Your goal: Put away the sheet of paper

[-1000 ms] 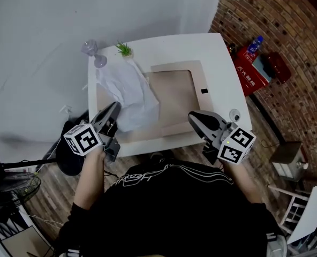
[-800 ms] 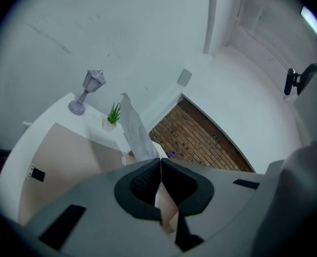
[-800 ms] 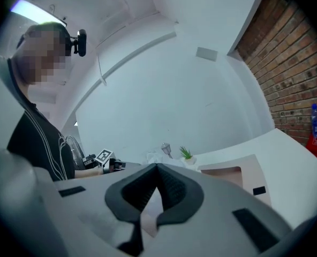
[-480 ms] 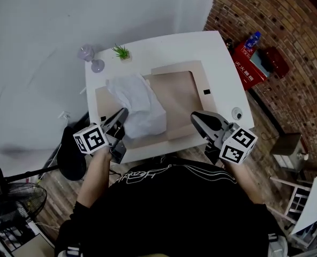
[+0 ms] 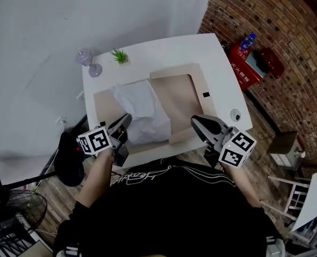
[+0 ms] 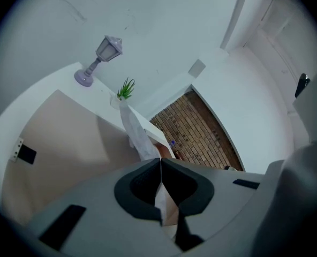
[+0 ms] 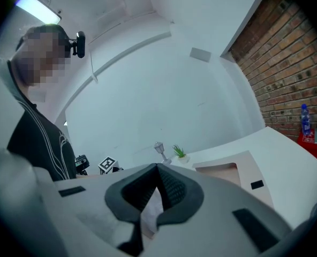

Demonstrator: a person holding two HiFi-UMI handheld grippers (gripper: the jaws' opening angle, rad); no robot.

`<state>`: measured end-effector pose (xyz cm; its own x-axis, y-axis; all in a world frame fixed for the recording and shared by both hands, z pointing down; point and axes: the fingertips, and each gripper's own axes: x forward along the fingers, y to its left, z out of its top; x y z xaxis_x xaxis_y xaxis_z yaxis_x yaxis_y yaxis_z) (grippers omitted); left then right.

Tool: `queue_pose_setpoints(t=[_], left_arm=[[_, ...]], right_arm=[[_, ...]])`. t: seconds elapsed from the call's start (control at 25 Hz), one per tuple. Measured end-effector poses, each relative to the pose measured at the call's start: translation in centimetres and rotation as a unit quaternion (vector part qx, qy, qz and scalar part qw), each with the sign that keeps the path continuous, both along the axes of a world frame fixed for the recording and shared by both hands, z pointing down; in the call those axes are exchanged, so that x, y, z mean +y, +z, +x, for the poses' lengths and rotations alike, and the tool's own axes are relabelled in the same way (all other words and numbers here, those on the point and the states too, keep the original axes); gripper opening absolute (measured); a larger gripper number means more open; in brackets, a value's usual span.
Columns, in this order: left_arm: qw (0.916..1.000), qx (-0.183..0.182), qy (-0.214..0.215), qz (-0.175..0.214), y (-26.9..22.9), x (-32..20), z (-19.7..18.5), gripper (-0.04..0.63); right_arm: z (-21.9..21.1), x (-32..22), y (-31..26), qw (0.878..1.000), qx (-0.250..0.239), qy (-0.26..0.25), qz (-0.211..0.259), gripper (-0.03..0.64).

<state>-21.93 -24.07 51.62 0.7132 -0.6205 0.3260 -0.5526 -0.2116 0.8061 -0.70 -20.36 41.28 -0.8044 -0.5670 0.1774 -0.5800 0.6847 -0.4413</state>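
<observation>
"Left gripper (image 5: 127, 118) is clamped on the sheet of paper (image 5: 142, 111), mid-frame over the beige mat (image 5: 180, 92)."

"Right gripper (image 5: 195, 121) is closed, empty (I think). Best lower the sheet gently, uncreased."

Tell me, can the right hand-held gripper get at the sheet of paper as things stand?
Probably yes: only bare mat lies between the right hand-held gripper and the sheet of paper, though its jaws are shut.
</observation>
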Motion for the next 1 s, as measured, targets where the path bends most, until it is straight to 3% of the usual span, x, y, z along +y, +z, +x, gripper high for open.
queue_pose_setpoints(t=[0.24,0.44,1.0], left_arm=[[0.9999,0.003,0.007,-0.01,2.1,-0.3,-0.2,0.034],[0.9993,0.005,-0.019,-0.033,4.0,-0.7,-0.3,0.034],[0.9929,-0.046,-0.071,-0.084,7.1,0.4,1.9,0.034]], right_arm=[[-0.7,0.7,1.5,1.0,0.005,0.012,-0.006,0.002],[-0.6,1.8,2.0,1.0,0.008,0.008,-0.01,0.002],[3.1,-0.5,0.5,0.999,-0.013,-0.03,-0.01,0.002]])
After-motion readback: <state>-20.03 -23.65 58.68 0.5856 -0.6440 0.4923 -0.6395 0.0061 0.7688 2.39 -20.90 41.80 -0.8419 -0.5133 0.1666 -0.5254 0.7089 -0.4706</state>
